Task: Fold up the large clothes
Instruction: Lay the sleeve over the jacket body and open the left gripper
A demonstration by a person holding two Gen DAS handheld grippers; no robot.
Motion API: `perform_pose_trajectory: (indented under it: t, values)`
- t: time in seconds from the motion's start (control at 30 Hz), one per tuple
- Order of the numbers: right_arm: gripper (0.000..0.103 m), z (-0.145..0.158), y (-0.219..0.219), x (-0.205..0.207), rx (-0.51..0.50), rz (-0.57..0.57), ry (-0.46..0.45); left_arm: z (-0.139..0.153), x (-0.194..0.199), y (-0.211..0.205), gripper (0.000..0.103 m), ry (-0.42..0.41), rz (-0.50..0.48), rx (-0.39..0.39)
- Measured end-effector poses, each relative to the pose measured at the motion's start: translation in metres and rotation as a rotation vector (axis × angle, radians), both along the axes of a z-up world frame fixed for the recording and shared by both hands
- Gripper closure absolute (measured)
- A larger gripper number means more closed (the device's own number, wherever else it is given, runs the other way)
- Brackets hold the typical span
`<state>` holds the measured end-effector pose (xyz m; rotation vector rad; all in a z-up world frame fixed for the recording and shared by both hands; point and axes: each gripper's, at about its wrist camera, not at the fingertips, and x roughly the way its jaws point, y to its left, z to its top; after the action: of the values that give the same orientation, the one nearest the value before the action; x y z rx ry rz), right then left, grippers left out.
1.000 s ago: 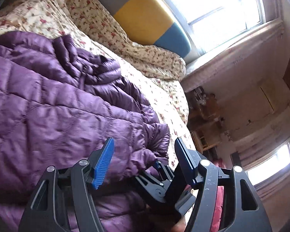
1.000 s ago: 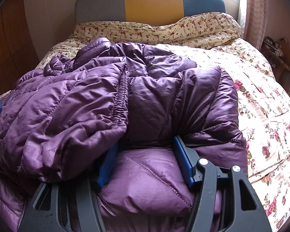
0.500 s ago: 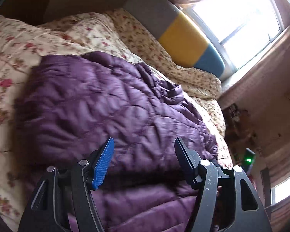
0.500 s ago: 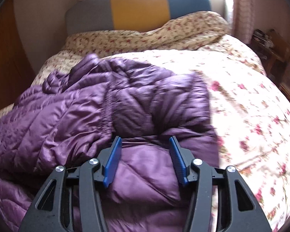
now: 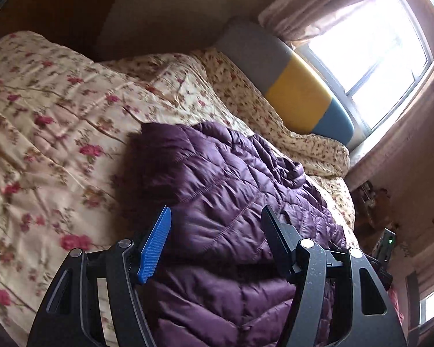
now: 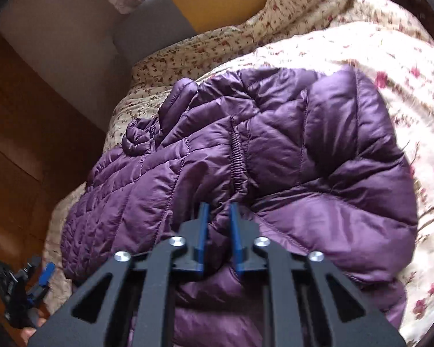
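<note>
I see a bed under a floral quilt (image 5: pixel 58 133), cream with red roses. A floral pillow (image 5: pixel 275 118) lies along its head, touching the headboard (image 5: pixel 292 86), which has grey, yellow and blue panels. A bright window (image 5: pixel 384 46) with a pink curtain (image 5: pixel 303 8) is behind it. A wood panel (image 6: pixel 23 144) flanks the bed.

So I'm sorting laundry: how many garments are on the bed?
1: a purple puffer jacket lying on the floral bedspread, its near edge pinched in the closing right gripper. Others could be hidden beneath.
</note>
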<state>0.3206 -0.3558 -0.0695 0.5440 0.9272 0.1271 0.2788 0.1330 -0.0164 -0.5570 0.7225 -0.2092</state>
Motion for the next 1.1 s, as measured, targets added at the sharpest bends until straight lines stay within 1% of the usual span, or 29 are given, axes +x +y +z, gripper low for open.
perform_pose_trajectory:
  t: [0.1,0.23,0.37,0.5,0.53,0.57,0.63,0.7,0.8,0.83,0.87,0.9,0.93,0.97,1.03,1.1]
  values:
    - [0.100,0.003,-0.002,-0.006,-0.063,-0.008,-0.011,0.002,0.006,-0.002,0.039,-0.013,-0.014,0.024]
    - [0.100,0.009,-0.010,-0.016,-0.164,-0.039,-0.028,0.004,0.024,-0.025,0.039,-0.025,-0.066,0.081]
    - [0.101,0.003,-0.025,-0.024,-0.233,-0.073,-0.001,-0.007,0.043,-0.047,0.039,0.008,-0.103,0.141]
    - [0.102,-0.016,-0.036,-0.025,-0.251,-0.095,0.037,-0.031,0.060,-0.063,0.039,0.081,-0.127,0.203]
    - [0.103,-0.021,-0.037,-0.025,-0.250,-0.095,0.039,-0.043,0.065,-0.064,0.039,0.119,-0.134,0.205]
    - [0.103,-0.024,-0.038,-0.026,-0.249,-0.095,0.039,-0.049,0.066,-0.065,0.039,0.132,-0.134,0.199]
    - [0.103,-0.030,-0.037,-0.025,-0.252,-0.099,0.033,-0.057,0.065,-0.070,0.039,0.112,-0.128,0.238]
    - [0.103,-0.032,-0.037,-0.024,-0.256,-0.104,0.032,-0.059,0.062,-0.074,0.039,0.105,-0.120,0.269]
    - [0.103,-0.030,-0.035,-0.022,-0.266,-0.102,0.035,-0.058,0.062,-0.074,0.039,0.109,-0.116,0.272]
    - [0.102,-0.027,-0.032,-0.021,-0.290,-0.093,0.040,-0.056,0.062,-0.075,0.039,0.114,-0.117,0.275]
    - [0.098,-0.027,-0.032,-0.021,-0.290,-0.093,0.040,-0.052,0.061,-0.075,0.039,0.122,-0.114,0.281]
    - [0.096,-0.018,-0.028,-0.023,-0.329,-0.091,0.033,-0.048,0.060,-0.076,0.034,0.125,-0.110,0.289]
    - [0.086,-0.013,-0.027,-0.024,-0.341,-0.093,0.024,-0.043,0.058,-0.076,0.030,0.119,-0.106,0.293]
    - [0.071,-0.008,-0.027,-0.026,-0.351,-0.099,0.009,-0.039,0.056,-0.076,0.027,0.111,-0.099,0.294]
    - [0.054,0.007,-0.025,-0.031,-0.383,-0.116,-0.036,-0.028,0.051,-0.074,0.025,0.086,-0.081,0.297]
    - [0.053,0.021,-0.018,-0.032,-0.384,-0.106,-0.082,-0.019,0.051,-0.074,0.025,0.067,-0.077,0.300]
